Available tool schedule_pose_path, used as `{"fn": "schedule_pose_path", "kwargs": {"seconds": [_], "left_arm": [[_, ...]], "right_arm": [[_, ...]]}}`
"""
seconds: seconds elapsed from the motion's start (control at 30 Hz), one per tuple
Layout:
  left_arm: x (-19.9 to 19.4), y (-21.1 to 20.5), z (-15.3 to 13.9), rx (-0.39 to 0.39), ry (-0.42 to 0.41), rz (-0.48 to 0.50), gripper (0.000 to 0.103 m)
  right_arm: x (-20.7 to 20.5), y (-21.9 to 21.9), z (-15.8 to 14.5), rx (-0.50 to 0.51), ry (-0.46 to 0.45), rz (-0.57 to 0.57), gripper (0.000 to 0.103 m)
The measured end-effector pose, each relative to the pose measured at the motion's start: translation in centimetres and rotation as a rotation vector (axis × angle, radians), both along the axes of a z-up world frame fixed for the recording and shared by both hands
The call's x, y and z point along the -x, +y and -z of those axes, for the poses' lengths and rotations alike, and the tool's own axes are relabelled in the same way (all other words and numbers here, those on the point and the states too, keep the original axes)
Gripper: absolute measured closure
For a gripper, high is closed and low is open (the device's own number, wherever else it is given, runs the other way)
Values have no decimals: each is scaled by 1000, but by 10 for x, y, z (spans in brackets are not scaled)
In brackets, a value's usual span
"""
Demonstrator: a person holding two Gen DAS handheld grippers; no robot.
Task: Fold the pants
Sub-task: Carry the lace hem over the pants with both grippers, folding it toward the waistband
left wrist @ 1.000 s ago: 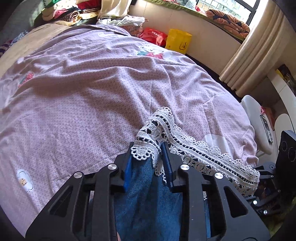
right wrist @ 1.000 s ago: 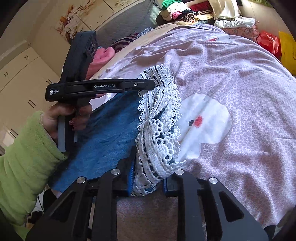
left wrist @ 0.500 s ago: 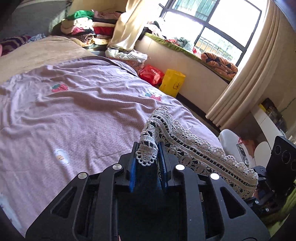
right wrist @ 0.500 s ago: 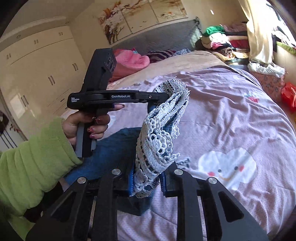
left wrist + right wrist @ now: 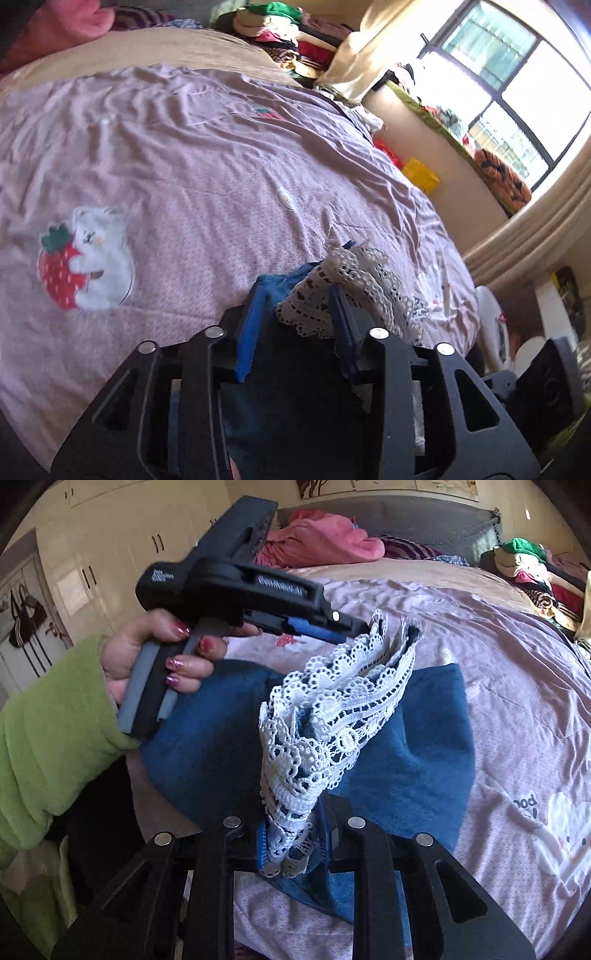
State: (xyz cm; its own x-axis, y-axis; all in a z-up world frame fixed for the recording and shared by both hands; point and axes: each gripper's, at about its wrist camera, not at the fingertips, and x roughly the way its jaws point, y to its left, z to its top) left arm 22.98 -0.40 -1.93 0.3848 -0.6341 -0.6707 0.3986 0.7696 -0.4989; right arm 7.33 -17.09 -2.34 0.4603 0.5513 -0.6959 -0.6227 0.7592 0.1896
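The pants (image 5: 406, 738) are blue denim with a white lace hem (image 5: 332, 720), and they lie folded over on the lilac bed cover (image 5: 517, 664). My right gripper (image 5: 291, 823) is shut on one end of the lace hem and holds it above the denim. My left gripper (image 5: 299, 295) has the other end of the lace hem (image 5: 351, 280) between its fingers. Its jaws are opening, and the lace hangs loosely against the right pad. In the right wrist view the left gripper (image 5: 354, 629) is held by a hand in a green sleeve (image 5: 55, 720).
Beyond the grippers the bed cover (image 5: 184, 147) spreads wide, printed with a strawberry cat (image 5: 85, 258). A clothes pile (image 5: 288, 33) and a pink blanket (image 5: 317, 542) lie at the head end. A yellow bag (image 5: 421, 173) stands under the window, with wardrobes (image 5: 110, 554) at the left.
Both grippers have carried the lace hem across the bed toward the headboard, laying the leg over the denim. The left jaws have spread apart; the right ones still clamp the lace.
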Motion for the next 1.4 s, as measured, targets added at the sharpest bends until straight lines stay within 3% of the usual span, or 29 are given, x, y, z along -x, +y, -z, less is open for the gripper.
{"fn": "schedule_pose_path", "kwargs": {"seconds": [0.13, 0.2, 0.37, 0.47, 0.5, 0.53, 0.57, 0.6, 0.67, 0.8, 0.9, 0.97, 1.03, 1.13, 1.17, 1.27, 1.4], "left_arm": [[15, 23, 7, 105, 76, -31, 45], [21, 20, 9, 108, 91, -28, 29], [19, 13, 13, 195, 128, -44, 20], [17, 13, 17, 251, 169, -73, 20], [16, 12, 17, 245, 171, -80, 20], [15, 9, 18, 186, 166, -99, 20], [14, 5, 22, 106, 169, -118, 31], [13, 2, 26, 69, 174, -121, 63], [11, -1, 33, 53, 185, -122, 87], [8, -2, 27, 52, 162, -125, 90], [15, 1, 5, 122, 76, -100, 91], [16, 6, -1, 68, 10, -117, 90], [6, 9, 18, -6, 61, -143, 88], [3, 17, 43, 17, 137, -167, 83], [6, 19, 42, 21, 123, -166, 78], [18, 29, 29, 52, 89, -190, 45], [54, 37, 4, 1, 13, -234, 38]], "right_arm": [[10, 16, 14, 52, -14, -45, 83], [14, 24, 19, 92, -38, -58, 81], [21, 37, 26, 153, -80, -76, 80], [23, 41, 26, 175, -107, -82, 80], [30, 43, 25, 173, -109, -82, 78], [30, 44, 27, 169, -105, -83, 75], [30, 44, 30, 162, -93, -87, 73], [30, 44, 30, 152, -80, -90, 68], [30, 42, 30, 119, -65, -97, 59], [33, 30, 19, 39, -36, -108, 47], [32, 7, 4, -39, -21, -83, 45], [30, -8, -4, -78, -19, -41, 42], [21, -24, -8, -80, -21, 13, 41], [4, -40, -6, -58, -6, 101, 41], [-2, -44, -7, -58, 2, 122, 41], [-24, -55, -8, -38, 13, 176, 41], [-49, -69, -3, -28, 30, 225, 41]]}}
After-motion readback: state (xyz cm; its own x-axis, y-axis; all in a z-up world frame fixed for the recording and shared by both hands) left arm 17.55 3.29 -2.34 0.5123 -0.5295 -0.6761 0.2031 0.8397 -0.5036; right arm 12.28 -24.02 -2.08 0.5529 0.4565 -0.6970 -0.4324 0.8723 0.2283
